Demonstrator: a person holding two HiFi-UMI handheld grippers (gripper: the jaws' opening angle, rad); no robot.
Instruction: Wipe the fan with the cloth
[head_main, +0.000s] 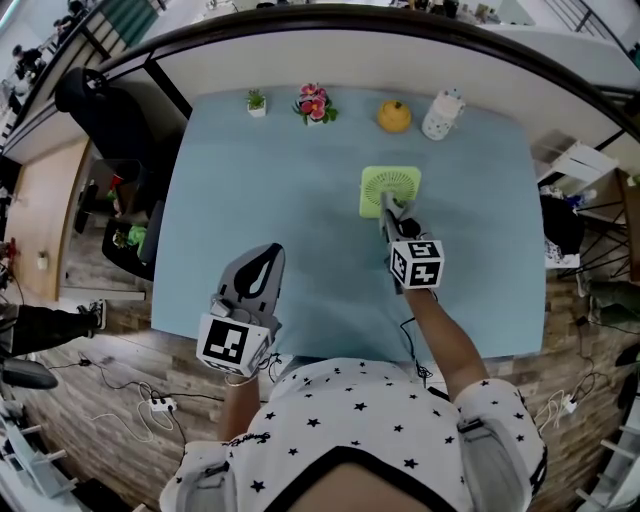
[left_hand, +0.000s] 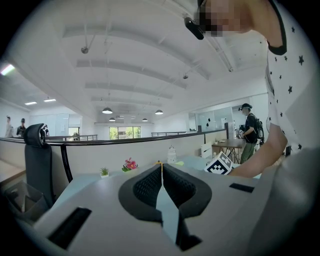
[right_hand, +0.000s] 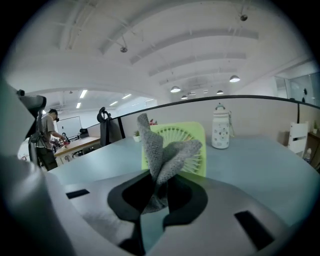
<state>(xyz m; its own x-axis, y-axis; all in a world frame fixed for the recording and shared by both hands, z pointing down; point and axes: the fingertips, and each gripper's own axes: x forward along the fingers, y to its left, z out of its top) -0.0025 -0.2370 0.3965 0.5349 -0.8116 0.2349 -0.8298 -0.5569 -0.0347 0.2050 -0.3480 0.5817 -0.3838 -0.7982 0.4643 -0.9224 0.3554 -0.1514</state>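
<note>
The right tongs (right_hand: 156, 190) clamp the cloth (right_hand: 161, 152) at the fan (right_hand: 196, 131), perhaps touching its grille; the left tongs (left_hand: 161, 175) are pressed together, empty. Next, the cloth needs sweeping across that grille.

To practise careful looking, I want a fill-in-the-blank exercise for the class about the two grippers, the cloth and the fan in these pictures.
1. The right gripper is shut on a grey ____.
2. The fan just beyond it, standing on the blue table, is coloured ____.
3. The left gripper holds nothing; its jaws are ____.
Missing words: cloth; green; shut.
</note>
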